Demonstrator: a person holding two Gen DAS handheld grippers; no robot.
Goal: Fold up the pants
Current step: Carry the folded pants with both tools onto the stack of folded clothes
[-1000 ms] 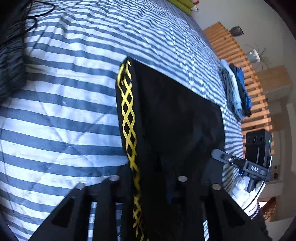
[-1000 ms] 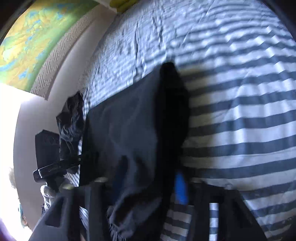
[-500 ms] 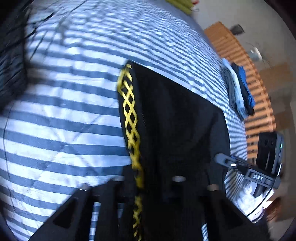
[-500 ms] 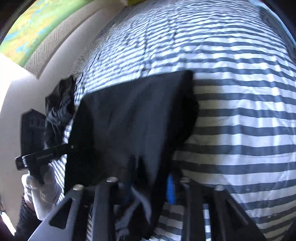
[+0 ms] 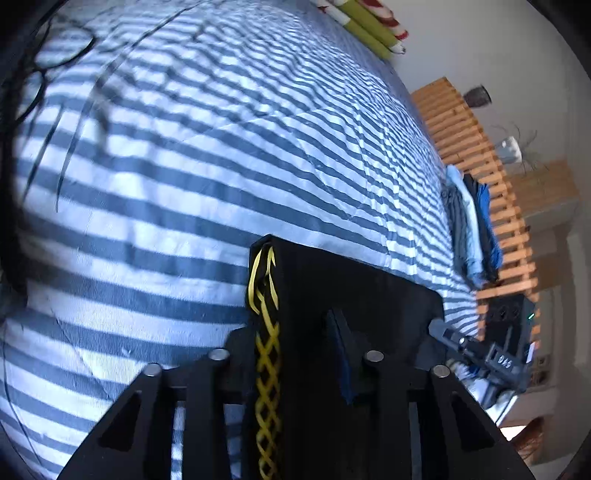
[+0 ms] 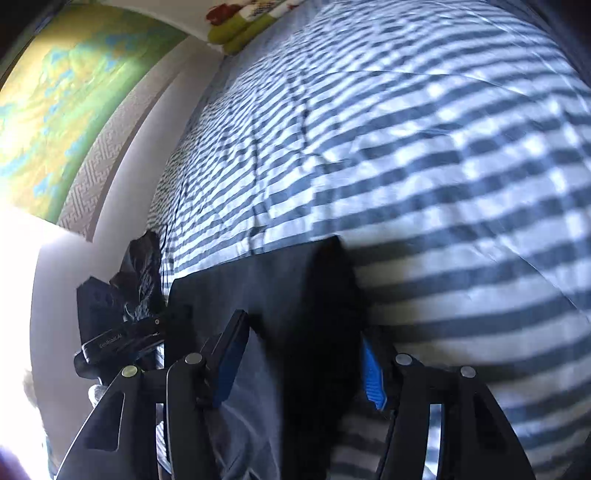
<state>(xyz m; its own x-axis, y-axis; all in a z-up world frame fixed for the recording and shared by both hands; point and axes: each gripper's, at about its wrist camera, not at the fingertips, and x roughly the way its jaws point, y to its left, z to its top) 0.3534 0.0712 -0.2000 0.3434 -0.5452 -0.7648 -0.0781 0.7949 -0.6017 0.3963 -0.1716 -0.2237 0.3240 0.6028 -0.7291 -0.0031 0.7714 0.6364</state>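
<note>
Black pants [image 5: 354, 295] with a yellow lattice side stripe [image 5: 267, 369] lie folded on the striped bed, their folded edge pointing away from me. My left gripper [image 5: 291, 354] straddles the near edge by the stripe, with its jaws parted and cloth loose between them. In the right wrist view the pants [image 6: 280, 295] look dark grey. My right gripper [image 6: 299, 369] is open, its blue pads [image 6: 371, 376] standing wide on either side of the bunched cloth. Each view shows the other gripper at the pants' far side: the right gripper [image 5: 480, 354] and the left gripper [image 6: 110, 343].
The blue-and-white striped quilt [image 5: 221, 166] stretches far ahead. Folded clothes [image 5: 469, 229] are stacked at the bed's right edge by a wooden slatted frame [image 5: 465, 125]. A crumpled dark garment [image 6: 142, 273] lies by the wall. Green and red pillows [image 5: 362, 26] sit at the head.
Both grippers carried the pants' near edge forward, so the visible panel is shorter and doubled over. The fingers of both grippers have spread apart, the right pair most.
</note>
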